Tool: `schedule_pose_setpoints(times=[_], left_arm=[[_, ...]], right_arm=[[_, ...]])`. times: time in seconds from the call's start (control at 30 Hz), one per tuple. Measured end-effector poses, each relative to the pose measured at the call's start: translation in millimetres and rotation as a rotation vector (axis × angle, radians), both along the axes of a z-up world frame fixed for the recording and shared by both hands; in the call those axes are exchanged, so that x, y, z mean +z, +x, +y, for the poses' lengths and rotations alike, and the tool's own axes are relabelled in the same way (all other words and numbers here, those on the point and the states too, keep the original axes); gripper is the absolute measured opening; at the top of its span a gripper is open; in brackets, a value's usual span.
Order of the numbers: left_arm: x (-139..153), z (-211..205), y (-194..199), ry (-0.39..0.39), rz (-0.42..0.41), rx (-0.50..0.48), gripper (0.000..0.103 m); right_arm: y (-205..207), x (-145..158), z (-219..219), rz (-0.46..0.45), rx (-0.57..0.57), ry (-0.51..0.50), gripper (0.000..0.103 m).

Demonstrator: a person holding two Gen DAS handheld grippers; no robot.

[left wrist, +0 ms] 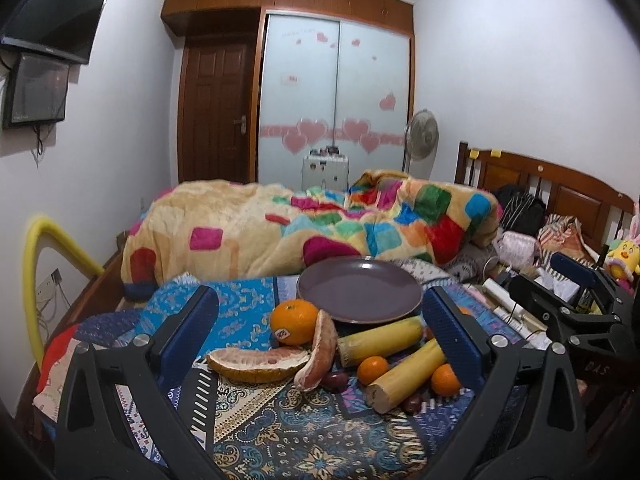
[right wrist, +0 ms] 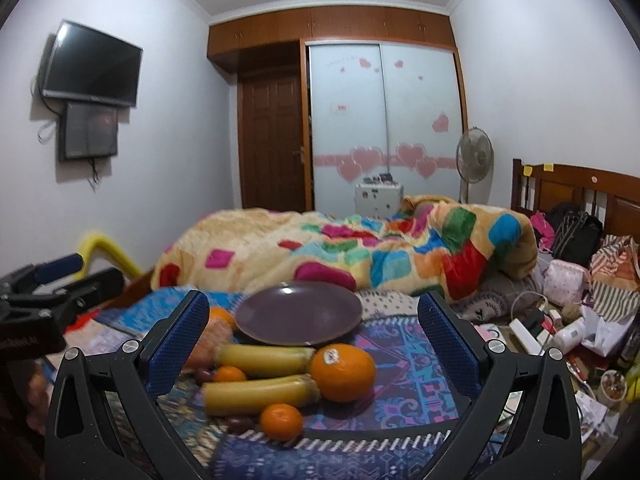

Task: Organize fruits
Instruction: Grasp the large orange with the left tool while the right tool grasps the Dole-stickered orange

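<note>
I held my left gripper (left wrist: 320, 334) spread wide above the patterned cloth (left wrist: 280, 432), gripping nothing. Between its fingers lay the fruit: a large orange (left wrist: 294, 321) at about eleven o'clock of the pile, two pomelo segments (left wrist: 280, 360) touching just below it, two yellow sugarcane pieces (left wrist: 396, 354) toward three o'clock, and small tangerines (left wrist: 372, 369) beside them. The purple plate (left wrist: 359, 291) sat bare at twelve o'clock, just behind the fruit.

My right gripper (right wrist: 314, 330) was likewise released and held nothing. From it, a second large orange (right wrist: 343, 372) lay dead ahead, touching the nearer cane piece (right wrist: 260, 395), with a tangerine (right wrist: 281, 422) at six o'clock of that and the plate (right wrist: 298, 312) at twelve.
</note>
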State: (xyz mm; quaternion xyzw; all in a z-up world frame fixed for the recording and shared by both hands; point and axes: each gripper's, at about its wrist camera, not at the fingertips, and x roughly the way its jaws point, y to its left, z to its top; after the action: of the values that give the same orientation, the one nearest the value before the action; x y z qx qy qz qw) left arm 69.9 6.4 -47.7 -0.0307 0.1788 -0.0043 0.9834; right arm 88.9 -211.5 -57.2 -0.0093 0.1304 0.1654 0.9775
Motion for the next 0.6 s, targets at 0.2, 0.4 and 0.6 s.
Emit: schedule_pose_setpoints(times=[0.2,0.4,0.6], left_arm=[[-20.1,13.6,34.6,-0.005,0.106,-0.002,0.098],[-35.7,21.0,63.6,0.012,0.204,-0.020,0.094],[-49.5,29.2,93.3,0.017,0.321,-0.038,0.090]], right_arm=[[29.3,-19.6,-2.0,0.085,-0.014,-0.074,0.103],[52.7,-38.1,-5.3,0.196,0.009,-0.117,0.103],[72.5,-49.0,-3.8,0.290,0.037,-0.145,0.103]])
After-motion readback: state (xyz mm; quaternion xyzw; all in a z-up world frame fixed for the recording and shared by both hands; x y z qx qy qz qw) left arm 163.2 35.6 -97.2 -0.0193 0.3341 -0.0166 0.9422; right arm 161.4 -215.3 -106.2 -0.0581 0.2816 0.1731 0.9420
